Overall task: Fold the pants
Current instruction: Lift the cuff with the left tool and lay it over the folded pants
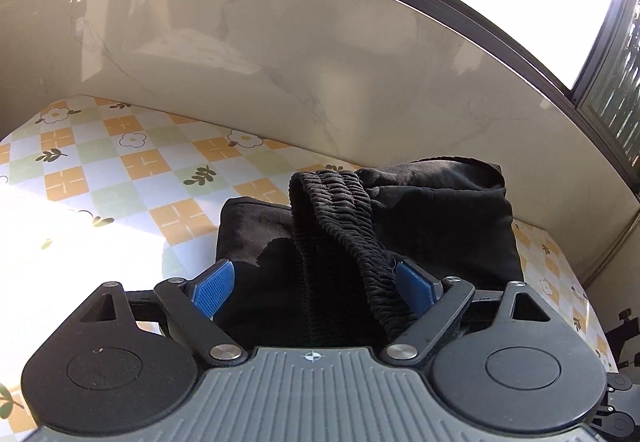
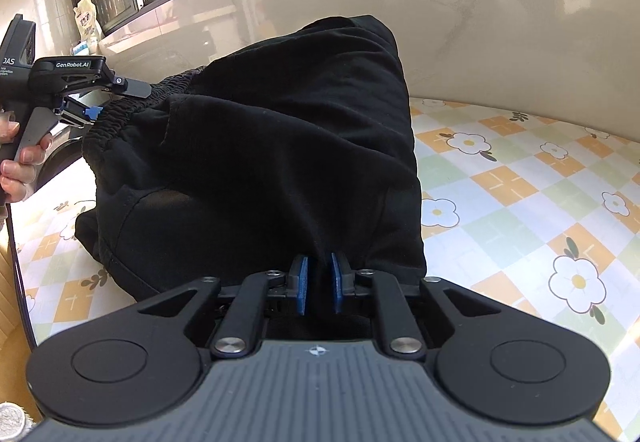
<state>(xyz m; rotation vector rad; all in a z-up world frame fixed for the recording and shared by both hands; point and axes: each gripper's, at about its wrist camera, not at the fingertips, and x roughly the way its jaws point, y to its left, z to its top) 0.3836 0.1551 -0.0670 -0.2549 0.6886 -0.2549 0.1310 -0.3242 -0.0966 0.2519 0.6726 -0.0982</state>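
While the black pants lay bunched on the checkered tabletop, the scene read as follows.

Pants: the pants (image 2: 256, 161) sat in a folded heap near the tabletop's far edge, against the glossy wall panel (image 1: 280, 53), with the gathered waistband (image 1: 340, 226) on top.

Left gripper: the left gripper (image 1: 316, 282) had its jaws spread wide; the waistband lay between the blue pads (image 1: 212, 290) and brushed one of them, unpinched.

Right gripper: the right gripper (image 2: 320, 284) had its jaws nearly pressed together, pinching a fold of the pants' near edge.

Hand: a hand (image 2: 18, 169) gripped the left gripper's handle at the tabletop's left edge in the right wrist view.

Tabletop edges: the tabletop (image 2: 520, 181) carried a flower-and-check cover; its far edge met the wall panel.

Open room: bare cover stretched along one side of the pants to the far corner, with a narrower strip on the other side.

Writing: "GenRobot.AI" was printed on the left gripper's body; a pale packet (image 2: 89, 17) on the sill bore print too small to read.
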